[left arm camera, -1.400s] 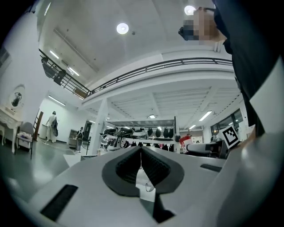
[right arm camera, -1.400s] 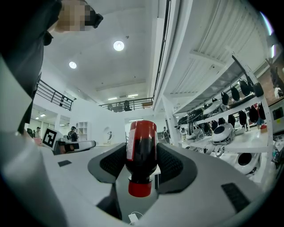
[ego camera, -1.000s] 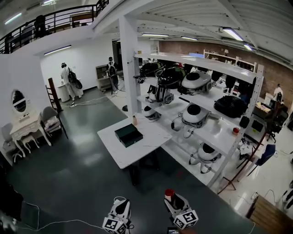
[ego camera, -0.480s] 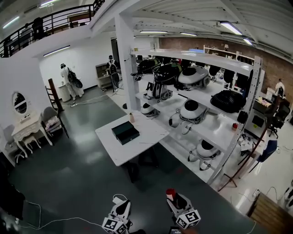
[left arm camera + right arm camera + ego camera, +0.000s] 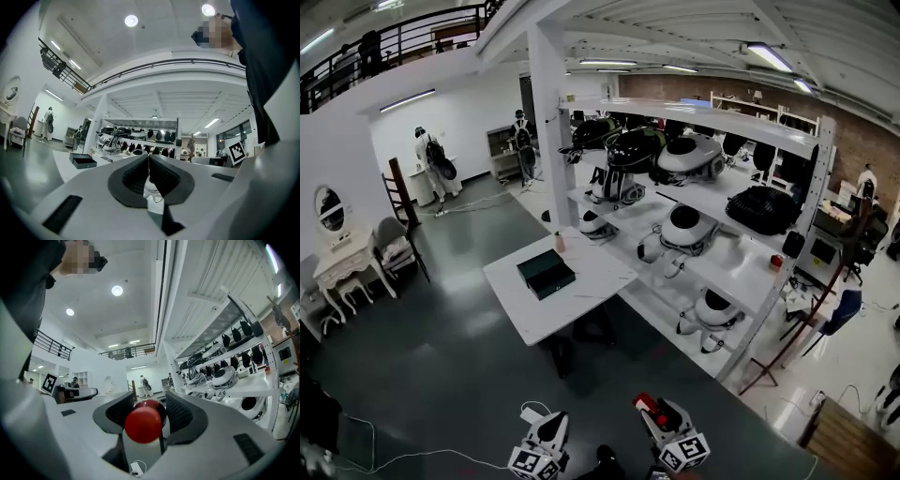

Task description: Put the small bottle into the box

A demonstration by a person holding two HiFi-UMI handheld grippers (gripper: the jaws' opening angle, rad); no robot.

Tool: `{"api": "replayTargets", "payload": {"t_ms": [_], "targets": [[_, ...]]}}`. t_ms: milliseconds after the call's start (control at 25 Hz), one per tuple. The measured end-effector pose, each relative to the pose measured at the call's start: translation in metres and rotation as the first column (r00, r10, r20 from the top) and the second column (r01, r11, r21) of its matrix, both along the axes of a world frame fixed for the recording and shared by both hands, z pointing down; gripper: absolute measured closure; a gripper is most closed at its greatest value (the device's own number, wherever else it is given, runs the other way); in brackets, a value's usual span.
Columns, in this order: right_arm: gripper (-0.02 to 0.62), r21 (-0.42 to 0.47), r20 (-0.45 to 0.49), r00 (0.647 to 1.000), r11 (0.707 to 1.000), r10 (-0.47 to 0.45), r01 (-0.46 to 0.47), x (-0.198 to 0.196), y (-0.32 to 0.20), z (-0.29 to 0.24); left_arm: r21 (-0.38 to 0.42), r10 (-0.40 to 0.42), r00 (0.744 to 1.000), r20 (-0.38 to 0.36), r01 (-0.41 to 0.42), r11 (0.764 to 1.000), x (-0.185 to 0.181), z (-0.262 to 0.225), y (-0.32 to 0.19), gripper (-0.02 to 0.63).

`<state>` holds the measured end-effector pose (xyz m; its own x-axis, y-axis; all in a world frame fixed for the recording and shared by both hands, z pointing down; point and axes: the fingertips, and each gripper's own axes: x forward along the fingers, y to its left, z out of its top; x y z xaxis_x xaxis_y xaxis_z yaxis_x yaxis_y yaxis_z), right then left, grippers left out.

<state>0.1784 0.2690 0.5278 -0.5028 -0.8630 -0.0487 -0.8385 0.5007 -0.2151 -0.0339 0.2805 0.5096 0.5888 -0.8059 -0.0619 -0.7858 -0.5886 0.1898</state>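
The person is standing well apart from the rack and the table on which the dark box is lying; whether it is open is too small to tell. The left gripper is hanging low, jaws pressed together on nothing. The right gripper is clamping the red-capped bottle. The carrying step seems to be in hand; next calls for reaching the table and bringing the bottle over the box.

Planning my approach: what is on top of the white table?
On the white table: a dark box and, near the far edge, a small pale bottle. The box's inside cannot be seen.
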Motion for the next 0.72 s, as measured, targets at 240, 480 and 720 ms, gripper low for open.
{"api": "replayTargets", "payload": {"t_ms": [240, 480, 720], "targets": [[0.384, -0.003, -0.001, 1.0, 1.0, -0.005, 0.005, -0.002, -0.04, -0.013, -0.008, -0.007, 0.999, -0.031, 0.007, 1.0, -0.005, 0.006, -0.046, 0.589], [0.396, 0.073, 0.024, 0.998, 0.996, -0.06, 0.058, -0.01, -0.126, -0.026, 0.058, -0.018, 0.999, -0.035, 0.02, 0.998, -0.006, -0.009, -0.126, 0.589], [0.396, 0.074, 0.029, 0.997, 0.995, -0.073, 0.071, -0.013, -0.175, -0.036, 0.044, -0.011, 0.999, -0.045, 0.013, 0.999, -0.006, -0.005, -0.176, 0.589]]}}
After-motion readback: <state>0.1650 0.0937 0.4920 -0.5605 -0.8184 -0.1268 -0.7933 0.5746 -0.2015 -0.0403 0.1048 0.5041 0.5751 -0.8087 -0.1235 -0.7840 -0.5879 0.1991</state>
